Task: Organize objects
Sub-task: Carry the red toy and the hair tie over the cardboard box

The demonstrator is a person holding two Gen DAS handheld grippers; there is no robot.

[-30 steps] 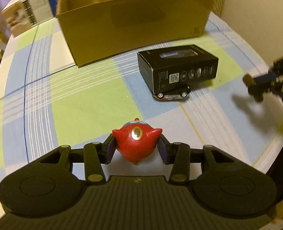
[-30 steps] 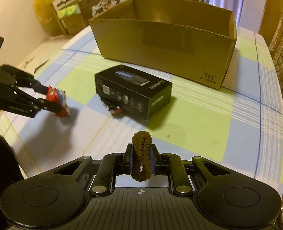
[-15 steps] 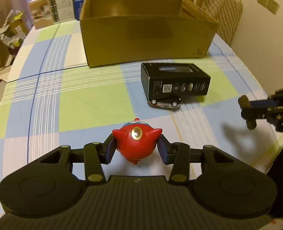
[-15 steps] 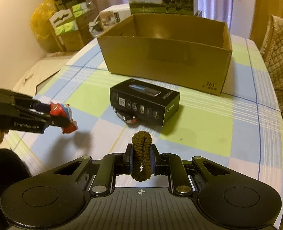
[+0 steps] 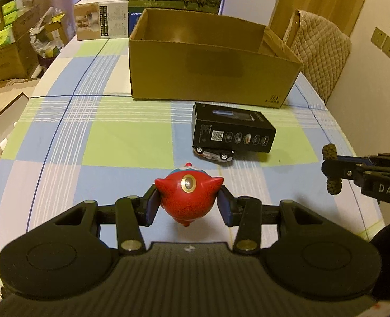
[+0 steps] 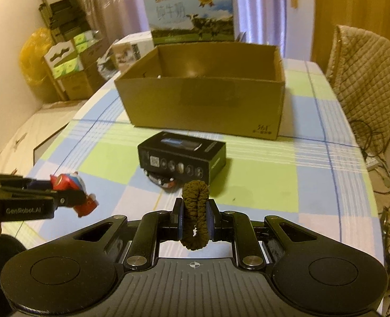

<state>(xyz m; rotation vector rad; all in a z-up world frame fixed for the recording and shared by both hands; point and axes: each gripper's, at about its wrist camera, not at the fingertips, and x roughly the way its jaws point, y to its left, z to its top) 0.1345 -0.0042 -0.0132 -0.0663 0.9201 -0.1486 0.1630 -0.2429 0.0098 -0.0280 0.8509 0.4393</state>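
Red toy figure (image 5: pixel 188 198), lower centre of the left view, is clamped in the left tongs (image 5: pixel 188 206) above the worktop (image 5: pixel 126 140). Brown hair scrunchie (image 6: pixel 195 215) is clamped in the right tongs (image 6: pixel 194 218). Open cardboard box (image 5: pixel 208 79) stands upper centre, black carton (image 5: pixel 233 130) before it.

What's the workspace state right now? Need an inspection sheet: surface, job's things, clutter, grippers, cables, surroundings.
Surface: table under a checked cloth in blue, green and white.
Job's things: open cardboard box at the far side; black box in front of it, lying on a toy car; red toy; brown hair tie.
Clutter: milk carton and a white box behind the cardboard box.
Grippers: left gripper has its jaws closed on the red toy; right gripper has its jaws closed on the hair tie; both held above the table.
Cables: wires hanging off the table's right edge.
Surroundings: padded chair, stacked cartons, curtains.
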